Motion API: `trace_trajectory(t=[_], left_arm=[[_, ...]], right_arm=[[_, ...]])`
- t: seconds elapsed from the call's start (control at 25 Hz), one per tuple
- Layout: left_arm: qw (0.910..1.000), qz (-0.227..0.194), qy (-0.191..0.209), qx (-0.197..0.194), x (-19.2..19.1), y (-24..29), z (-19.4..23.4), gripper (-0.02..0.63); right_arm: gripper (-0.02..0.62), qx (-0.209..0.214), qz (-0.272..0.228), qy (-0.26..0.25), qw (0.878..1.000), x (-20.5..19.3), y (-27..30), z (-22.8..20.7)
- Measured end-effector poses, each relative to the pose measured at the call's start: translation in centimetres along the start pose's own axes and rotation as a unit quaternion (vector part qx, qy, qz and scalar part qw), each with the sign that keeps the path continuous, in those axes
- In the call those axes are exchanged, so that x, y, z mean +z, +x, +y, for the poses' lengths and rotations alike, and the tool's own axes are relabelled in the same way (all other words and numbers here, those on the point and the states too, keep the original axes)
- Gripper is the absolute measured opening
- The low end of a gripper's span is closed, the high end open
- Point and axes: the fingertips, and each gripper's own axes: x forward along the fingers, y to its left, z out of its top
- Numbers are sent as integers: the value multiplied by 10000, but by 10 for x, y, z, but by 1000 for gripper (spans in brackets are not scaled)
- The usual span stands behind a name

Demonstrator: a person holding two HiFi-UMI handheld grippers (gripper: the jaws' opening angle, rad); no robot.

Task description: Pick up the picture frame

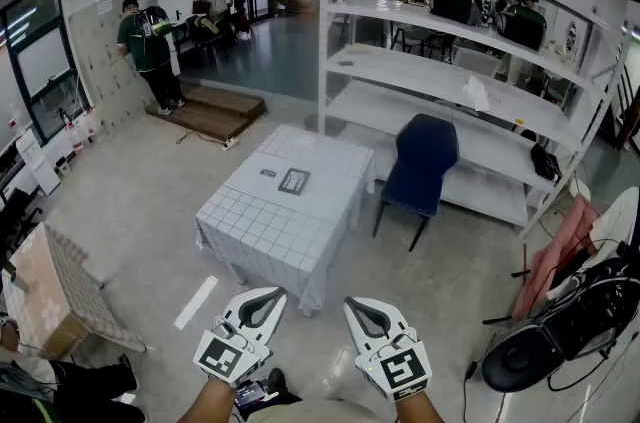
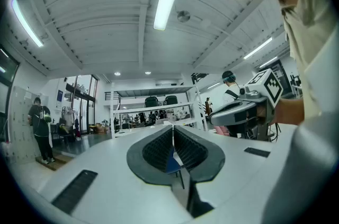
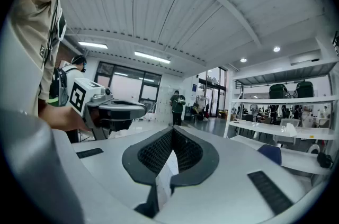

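Fingers (image 2: 156,149) of left gripper (image 1: 278,292) and right gripper (image 1: 352,304) pressed together; picture frame (image 1: 294,181) lies flat, squared to table (image 1: 255,236), long axis unclear.

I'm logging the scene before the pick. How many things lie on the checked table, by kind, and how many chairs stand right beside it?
Picture frame: 1
Small dark object: 1
Blue chair: 1
Total: 3
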Motion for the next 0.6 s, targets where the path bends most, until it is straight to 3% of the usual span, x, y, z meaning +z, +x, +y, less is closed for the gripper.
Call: trace_trajectory(t=[0.6], left_arm=[[10000, -60, 58, -41, 4, 5, -22, 19]], right_arm=[[25, -49, -53, 32, 10000, 1, -23, -6]])
